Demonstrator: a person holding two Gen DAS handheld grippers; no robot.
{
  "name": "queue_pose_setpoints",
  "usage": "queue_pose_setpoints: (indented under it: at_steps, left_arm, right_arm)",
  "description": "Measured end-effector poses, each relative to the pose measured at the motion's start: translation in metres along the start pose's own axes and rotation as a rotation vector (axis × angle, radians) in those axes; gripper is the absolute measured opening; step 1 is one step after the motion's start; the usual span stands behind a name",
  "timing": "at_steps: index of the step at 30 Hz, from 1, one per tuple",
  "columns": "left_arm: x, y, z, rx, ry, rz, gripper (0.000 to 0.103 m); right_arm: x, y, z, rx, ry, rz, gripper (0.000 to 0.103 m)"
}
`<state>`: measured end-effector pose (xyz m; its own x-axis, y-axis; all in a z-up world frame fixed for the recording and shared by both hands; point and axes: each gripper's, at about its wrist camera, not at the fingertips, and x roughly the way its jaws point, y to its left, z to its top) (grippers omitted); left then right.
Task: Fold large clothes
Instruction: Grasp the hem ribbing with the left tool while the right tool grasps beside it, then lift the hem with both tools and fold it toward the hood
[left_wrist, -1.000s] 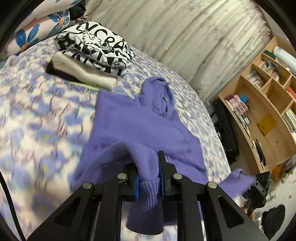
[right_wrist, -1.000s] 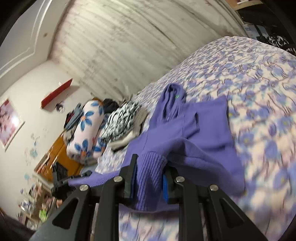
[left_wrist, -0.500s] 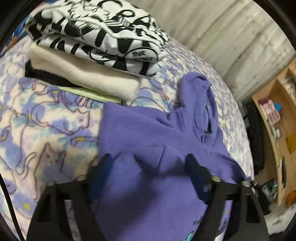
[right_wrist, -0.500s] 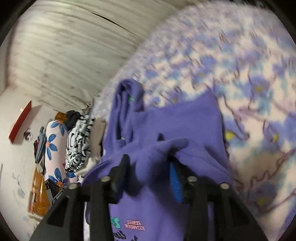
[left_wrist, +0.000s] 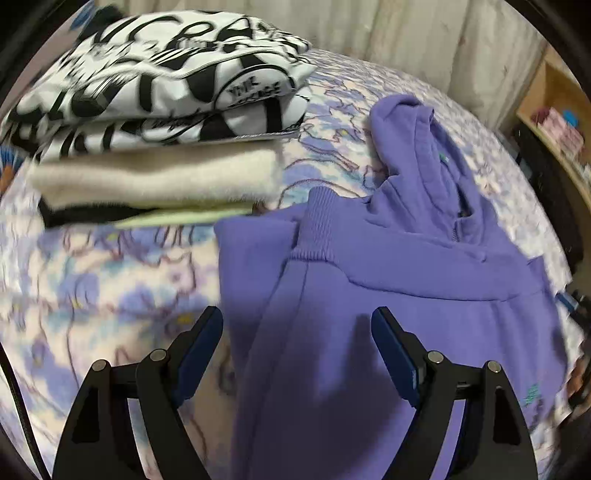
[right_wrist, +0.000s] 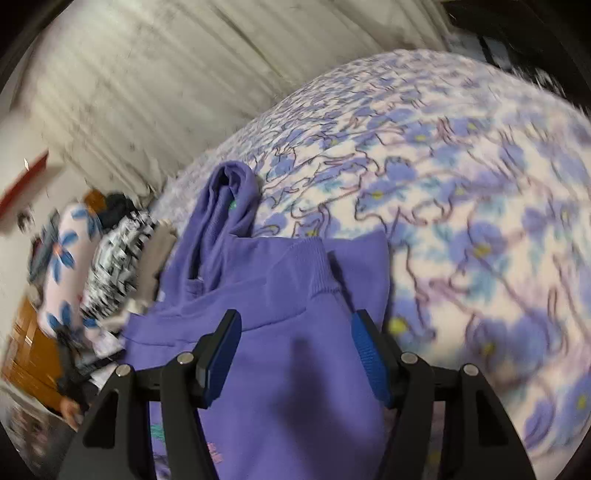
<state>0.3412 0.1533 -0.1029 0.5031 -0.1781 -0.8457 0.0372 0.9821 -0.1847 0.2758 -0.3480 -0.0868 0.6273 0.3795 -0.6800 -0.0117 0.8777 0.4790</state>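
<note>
Lying flat on the flower-printed bedspread (right_wrist: 461, 192), the purple hoodie (left_wrist: 369, 295) is the one garment being worked. Its long axis runs from the grippers toward the far curtain (right_wrist: 147, 74), with the hood (right_wrist: 229, 199) at the far end, crumpled and pointing at that curtain. Two ribbed cuffs show, one per view: a cuff (left_wrist: 317, 225) folded onto the chest in the left wrist view, and another (right_wrist: 314, 266) lying likewise in the right wrist view. Small printed lettering shows low on the fabric in the right view, too blurred to read.

The left gripper (left_wrist: 297, 332) hangs over the hoodie's left edge with its jaws spread wide and nothing pinched; its blue pads (left_wrist: 393, 350) stand clear of the cloth. The right gripper (right_wrist: 295, 334) sits over the body of the hoodie, jaws parted to a middling width and just now opening further, with cloth below but none clamped between the pads.

On the hoodie's right, the bedspread lies bare and broad out to the bed's edge. On its left, a strip of open bedspread separates it from one stack of folded clothes (left_wrist: 159, 122), four layers as far as can be counted, whose lowest corner nearly meets the hoodie's shoulder. One flowered pillow (right_wrist: 66, 266) lies beyond that stack. A wooden shelf (left_wrist: 554, 122) stands past the bed's right side.
</note>
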Motion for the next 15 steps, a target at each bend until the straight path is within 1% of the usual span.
queue_pose_setpoints:
  at_steps: [3, 6, 7, 9, 10, 11, 12, 13, 14, 15]
  left_arm:
    - [0.010, -0.005, 0.011, 0.055, 0.001, 0.040, 0.081]
    - [0.017, -0.009, 0.023, 0.098, -0.014, 0.065, 0.081]
    - [0.019, -0.011, 0.027, 0.113, -0.022, 0.071, 0.079]
    - [0.025, -0.017, 0.033, 0.151, -0.025, 0.083, 0.072]
    - [0.028, -0.020, 0.034, 0.169, -0.020, 0.079, 0.061]
    - [0.031, -0.024, 0.036, 0.187, -0.016, 0.069, 0.042]
    - [0.033, -0.027, 0.036, 0.202, -0.014, 0.058, 0.031]
    - [0.034, -0.032, 0.037, 0.213, -0.015, 0.058, 0.018]
    - [0.034, -0.037, 0.035, 0.234, -0.033, 0.084, 0.016]
    - [0.033, -0.043, 0.033, 0.256, -0.054, 0.108, 0.014]
  right_arm:
    - [0.019, 0.005, 0.011, -0.054, 0.027, -0.039, 0.062]
    - [0.034, 0.009, 0.018, -0.086, 0.055, -0.044, 0.062]
    - [0.039, 0.011, 0.019, -0.103, 0.062, -0.059, 0.062]
    - [0.048, 0.014, 0.019, -0.136, 0.076, -0.082, 0.062]
    - [0.051, 0.015, 0.018, -0.145, 0.078, -0.082, 0.062]
    - [0.053, 0.015, 0.016, -0.157, 0.075, -0.087, 0.062]
    - [0.053, 0.017, 0.014, -0.173, 0.064, -0.099, 0.060]
    - [0.053, 0.019, 0.012, -0.188, 0.057, -0.112, 0.047]
    - [0.052, 0.021, 0.010, -0.203, 0.053, -0.136, 0.025]
    - [0.051, 0.022, 0.008, -0.212, 0.045, -0.159, 0.013]
